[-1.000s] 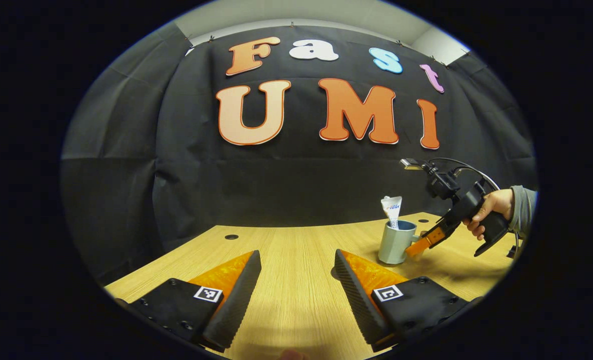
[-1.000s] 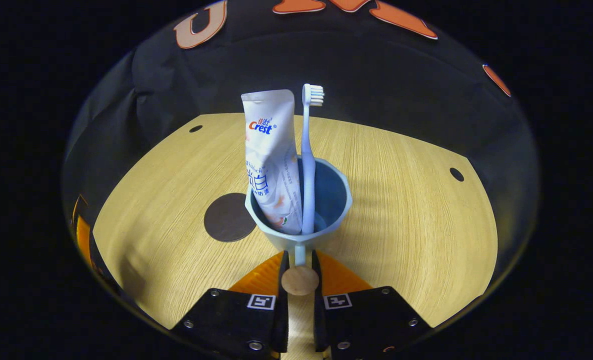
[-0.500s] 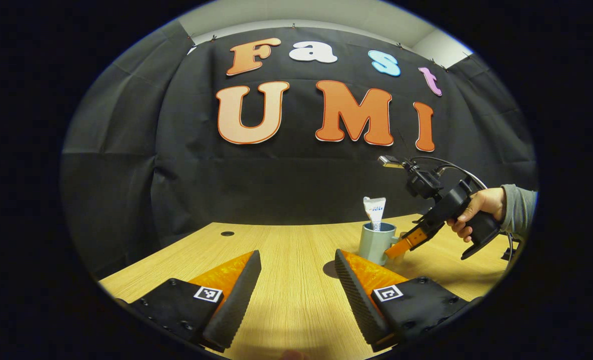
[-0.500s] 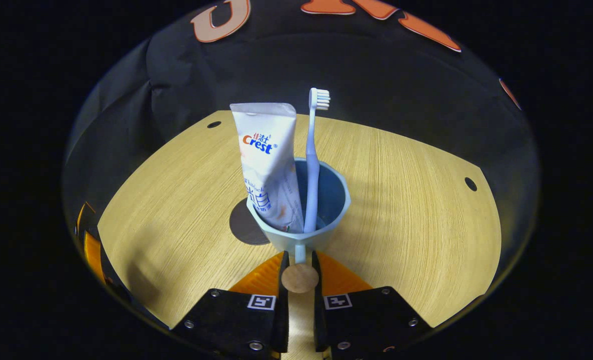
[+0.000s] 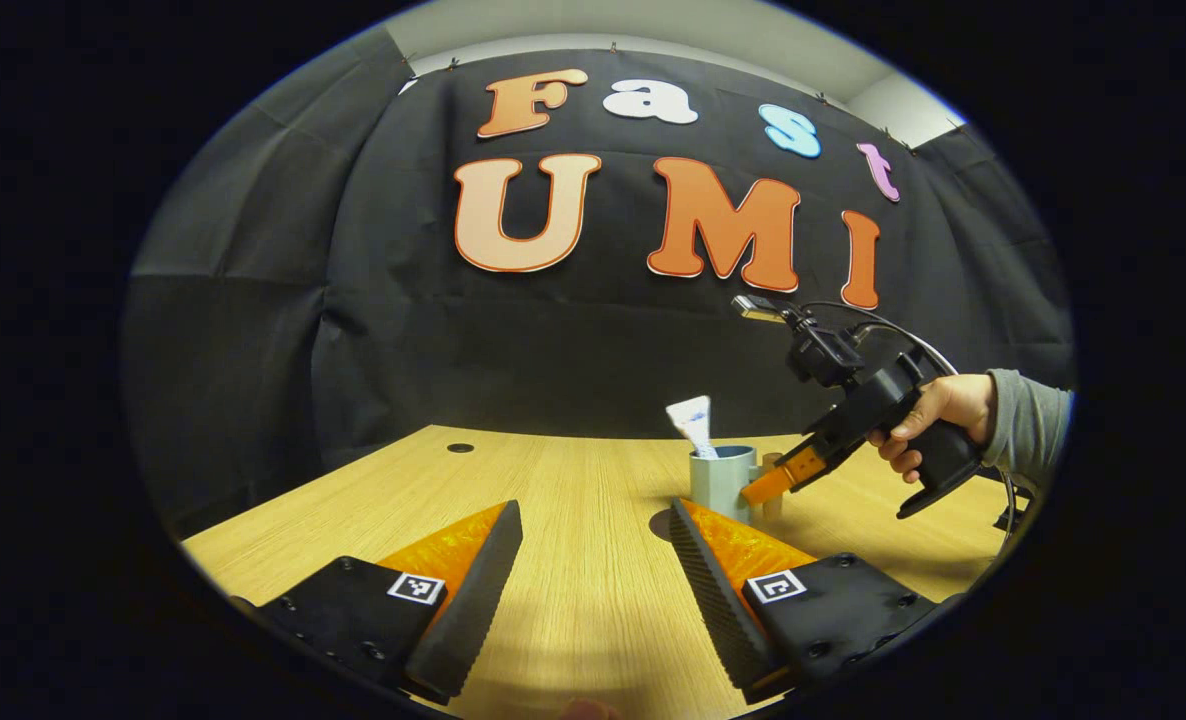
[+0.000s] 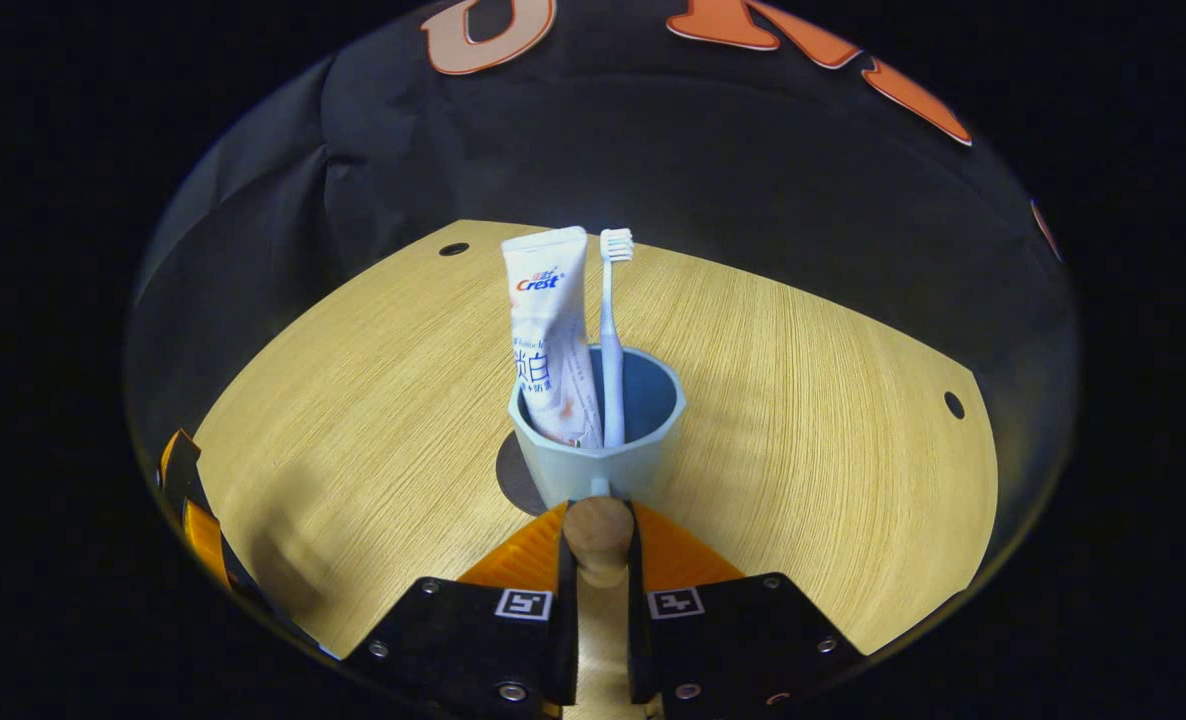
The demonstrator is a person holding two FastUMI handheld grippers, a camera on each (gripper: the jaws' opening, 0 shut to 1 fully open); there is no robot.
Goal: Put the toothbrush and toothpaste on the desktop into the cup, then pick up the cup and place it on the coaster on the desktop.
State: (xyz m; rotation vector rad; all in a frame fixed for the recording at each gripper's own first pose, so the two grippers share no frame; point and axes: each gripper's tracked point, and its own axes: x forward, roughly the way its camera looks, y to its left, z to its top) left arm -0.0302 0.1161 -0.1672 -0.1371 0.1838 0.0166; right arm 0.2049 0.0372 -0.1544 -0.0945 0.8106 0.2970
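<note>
Right gripper view: the right gripper (image 6: 598, 545) is clenched on the cup's (image 6: 598, 465) handle, cup directly ahead over the coaster (image 6: 515, 478); left gripper (image 5: 593, 570) released.

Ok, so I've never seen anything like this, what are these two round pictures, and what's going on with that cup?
There is no robot here. A person holds a hand-held gripper in each hand, and a small fisheye camera rides on each one, looking along its two fingers.

The left gripper view looks out from the left hand-held gripper, whose fingers stand apart over a wooden desktop, holding nothing. Farther off you see the person's hand with the other tool.

The right gripper view looks out from the right hand-held gripper, whose fingers are shut on the wooden knob of the handle of a pale blue cup. A toothpaste tube and toothbrush stand in it. The dark round coaster peeks out beneath the cup.
</note>
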